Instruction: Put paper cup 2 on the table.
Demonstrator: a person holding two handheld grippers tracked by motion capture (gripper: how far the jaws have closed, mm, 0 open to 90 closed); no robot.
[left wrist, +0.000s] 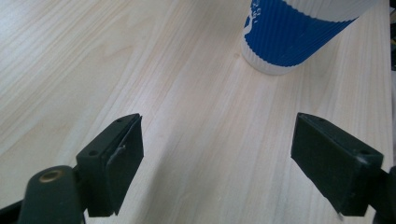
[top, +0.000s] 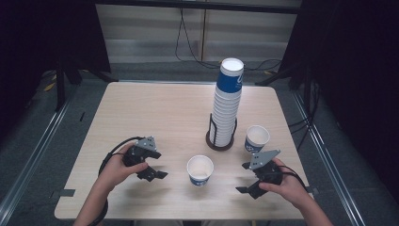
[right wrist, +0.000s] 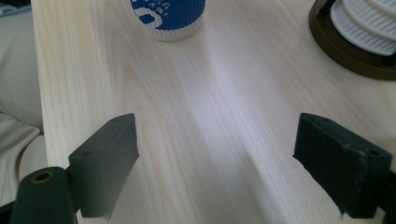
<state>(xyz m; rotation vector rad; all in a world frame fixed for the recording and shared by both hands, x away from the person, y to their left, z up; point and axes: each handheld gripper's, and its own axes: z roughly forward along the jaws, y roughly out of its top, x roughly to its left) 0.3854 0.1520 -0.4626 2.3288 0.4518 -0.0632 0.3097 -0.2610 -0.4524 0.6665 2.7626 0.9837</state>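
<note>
The cup (top: 200, 170) stands upright on the table (top: 141, 108), mouth up and long axis vertical, between the two grippers and apart from both. The left gripper (top: 157, 170) is spread and empty, the cup (left wrist: 299, 35) ahead of its jaws. The right gripper (top: 244, 178) is also spread and empty, with the cup (right wrist: 168, 18) ahead and the stack's holder (right wrist: 350, 56) to its far right.
</note>
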